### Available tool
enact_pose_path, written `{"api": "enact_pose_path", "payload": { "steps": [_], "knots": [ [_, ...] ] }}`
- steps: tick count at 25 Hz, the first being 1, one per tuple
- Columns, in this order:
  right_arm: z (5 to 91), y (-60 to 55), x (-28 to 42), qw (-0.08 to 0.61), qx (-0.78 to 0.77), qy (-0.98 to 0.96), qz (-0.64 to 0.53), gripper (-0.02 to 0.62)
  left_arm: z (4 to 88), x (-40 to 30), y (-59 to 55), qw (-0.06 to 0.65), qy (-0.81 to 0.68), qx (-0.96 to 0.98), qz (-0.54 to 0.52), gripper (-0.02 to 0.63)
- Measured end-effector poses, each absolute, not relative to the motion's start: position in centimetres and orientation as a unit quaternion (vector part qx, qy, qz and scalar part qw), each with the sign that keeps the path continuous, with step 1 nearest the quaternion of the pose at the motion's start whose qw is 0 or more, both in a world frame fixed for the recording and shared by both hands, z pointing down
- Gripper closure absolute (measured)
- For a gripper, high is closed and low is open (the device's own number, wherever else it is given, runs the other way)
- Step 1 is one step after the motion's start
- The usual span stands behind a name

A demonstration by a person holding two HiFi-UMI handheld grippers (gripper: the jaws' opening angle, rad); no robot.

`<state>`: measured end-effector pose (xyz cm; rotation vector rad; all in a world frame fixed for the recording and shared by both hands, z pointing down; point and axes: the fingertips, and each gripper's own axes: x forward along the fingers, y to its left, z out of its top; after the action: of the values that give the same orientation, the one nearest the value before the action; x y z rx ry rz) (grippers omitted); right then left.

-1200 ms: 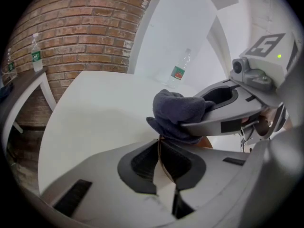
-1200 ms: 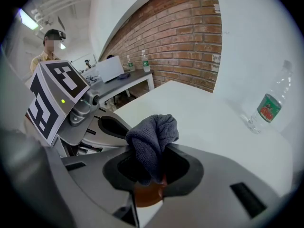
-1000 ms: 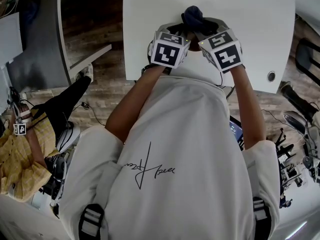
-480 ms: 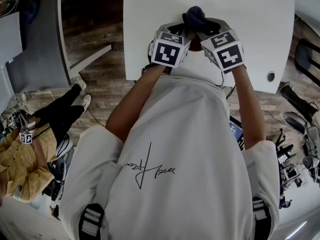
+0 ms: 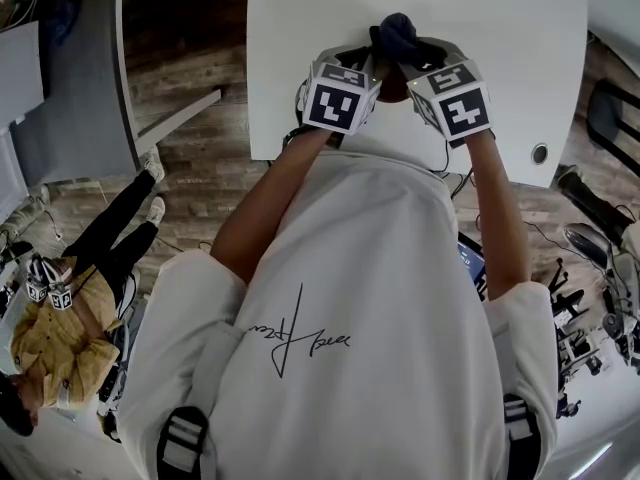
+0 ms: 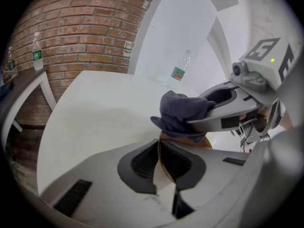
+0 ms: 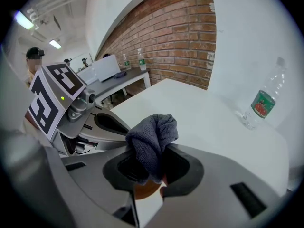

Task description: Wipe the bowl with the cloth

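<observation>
1. A red-brown brick wall [image 6: 90, 27] closes off the far side of the room, and a wide white table [image 5: 300, 28] stands in front of it.
2. At the table's near edge, the left gripper [image 6: 159, 144] and the right gripper [image 7: 152, 153] are held close together, just over the tabletop, with their marker cubes almost touching.
3. Between the two grippers is the thin-walled, orange-brown bowl [image 7: 144, 190]. Most of it is hidden behind the jaws and the cloth. The left gripper's jaws are closed tight on its rim, and the wall shows as a narrow strip squeezed between the dark pads.
4. The dark grey-blue cloth [image 7: 154, 137] is soft and bunched into a loose wad with rounded folds.
   - The right gripper's jaws are clamped on its middle.
   - The top puffs up above the jaws.
   - The lower end hangs down against the bowl's orange-brown surface.
   - From here I cannot tell whether it touches the bowl's inside or its outside.
5. A clear plastic bottle with a green and red label [image 7: 260, 102] stands upright on the far part of the table, well apart from the grippers. What it holds I cannot make out.
</observation>
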<state>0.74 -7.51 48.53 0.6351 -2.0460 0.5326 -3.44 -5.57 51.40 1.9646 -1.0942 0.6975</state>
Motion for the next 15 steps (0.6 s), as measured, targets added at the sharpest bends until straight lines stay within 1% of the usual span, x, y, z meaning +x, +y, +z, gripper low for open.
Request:
{"api": "enact_pose_path", "payload": {
  "steps": [15],
  "knots": [
    [48.72,-7.36,1.84,0.454,0.263,-0.823,0.218,0.512,51.53,-3.59,-5.5,0.38,-0.43,0.771,0.275,0.595]
  ]
}}
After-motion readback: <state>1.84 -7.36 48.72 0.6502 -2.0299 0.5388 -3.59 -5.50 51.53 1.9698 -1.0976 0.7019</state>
